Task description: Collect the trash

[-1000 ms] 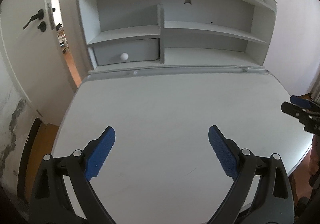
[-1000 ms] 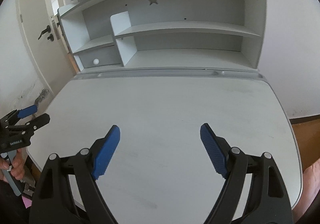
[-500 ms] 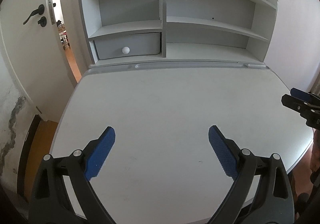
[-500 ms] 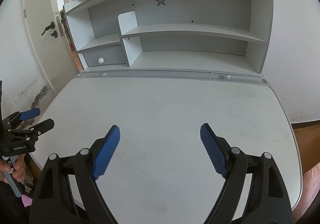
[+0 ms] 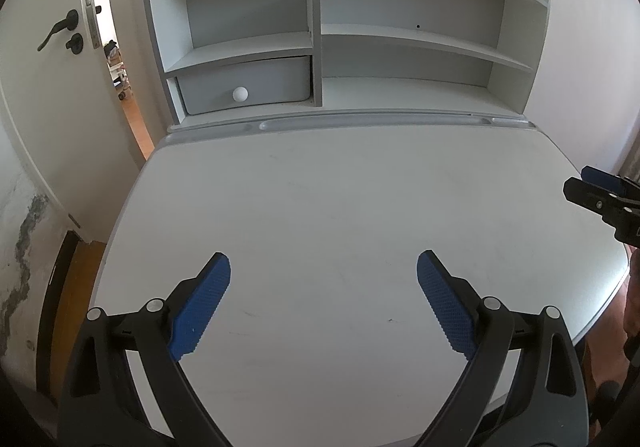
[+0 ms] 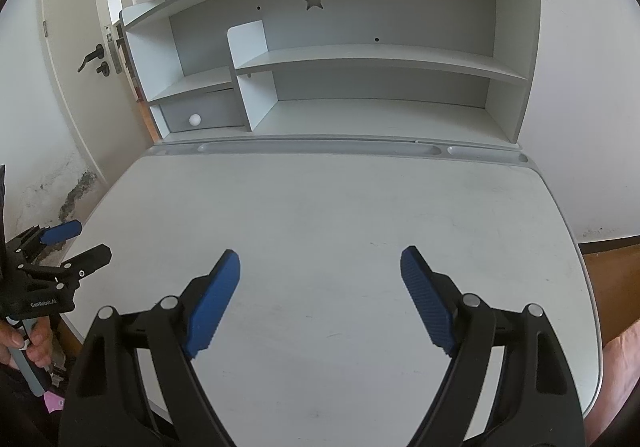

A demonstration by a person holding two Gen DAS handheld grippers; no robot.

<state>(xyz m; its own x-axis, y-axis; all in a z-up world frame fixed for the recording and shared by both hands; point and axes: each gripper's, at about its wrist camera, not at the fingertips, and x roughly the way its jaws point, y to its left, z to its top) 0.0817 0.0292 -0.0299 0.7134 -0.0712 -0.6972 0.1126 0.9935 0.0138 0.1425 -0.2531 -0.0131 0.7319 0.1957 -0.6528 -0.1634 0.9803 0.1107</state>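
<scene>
No trash shows on the white desk top [image 5: 340, 199] in either view. My left gripper [image 5: 323, 259] hovers over the desk's near left part, open, with nothing between its blue pads. My right gripper [image 6: 320, 253] hovers over the near right part, also open and holding nothing. In the left wrist view the right gripper [image 5: 592, 187] pokes in at the right edge. In the right wrist view the left gripper [image 6: 88, 239] shows at the left edge, with a hand [image 6: 28, 339] on its handle.
A grey-white shelf hutch [image 6: 376, 59] stands along the desk's back, with a small drawer and white knob [image 5: 240, 94] at its lower left. A door with a black handle [image 5: 56, 33] stands ajar on the left. Something small and pink [image 6: 54, 403] lies below the desk's left edge.
Both grippers stay open and almost still. The left wrist view has shifted slightly, so the hutch sits a little higher in it.
</scene>
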